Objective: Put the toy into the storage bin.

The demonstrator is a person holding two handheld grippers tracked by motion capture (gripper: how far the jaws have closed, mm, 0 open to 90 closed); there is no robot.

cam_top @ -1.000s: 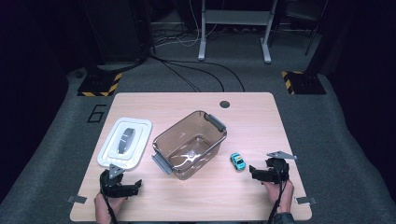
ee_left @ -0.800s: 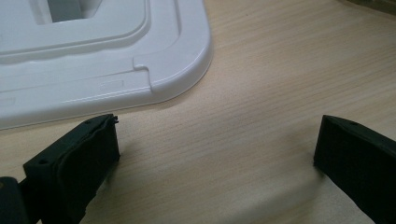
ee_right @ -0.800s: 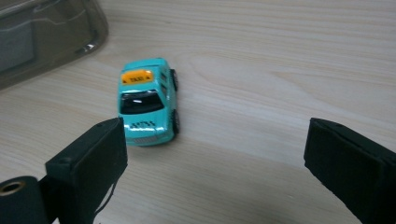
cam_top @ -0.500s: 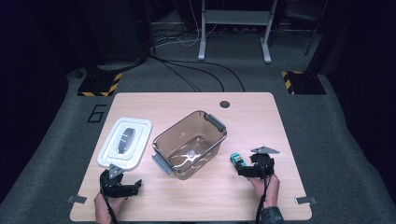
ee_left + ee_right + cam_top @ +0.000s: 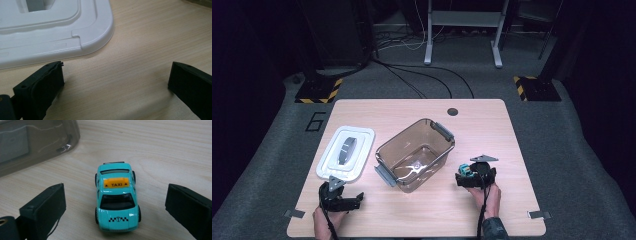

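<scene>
A small turquoise toy taxi (image 5: 116, 197) with an orange TAXI sign stands on the wooden table (image 5: 492, 130), right of the clear brown bin (image 5: 414, 155). My right gripper (image 5: 115, 207) is open, its two black jaws on either side of the taxi without touching it. In the high view the right gripper (image 5: 469, 177) sits over the taxi (image 5: 465, 171). My left gripper (image 5: 116, 85) is open and holds nothing, resting low at the table's front left (image 5: 343, 201), just in front of the white lid (image 5: 50, 32).
The white lid (image 5: 346, 152) with a grey handle lies flat left of the bin. The bin stands open with grey latches at both ends. A dark round hole (image 5: 452, 111) marks the table's far edge. Cables and stands lie on the floor beyond.
My right gripper has moved left from the table's right side until its jaws straddle the taxi. The left gripper has stayed in place.
</scene>
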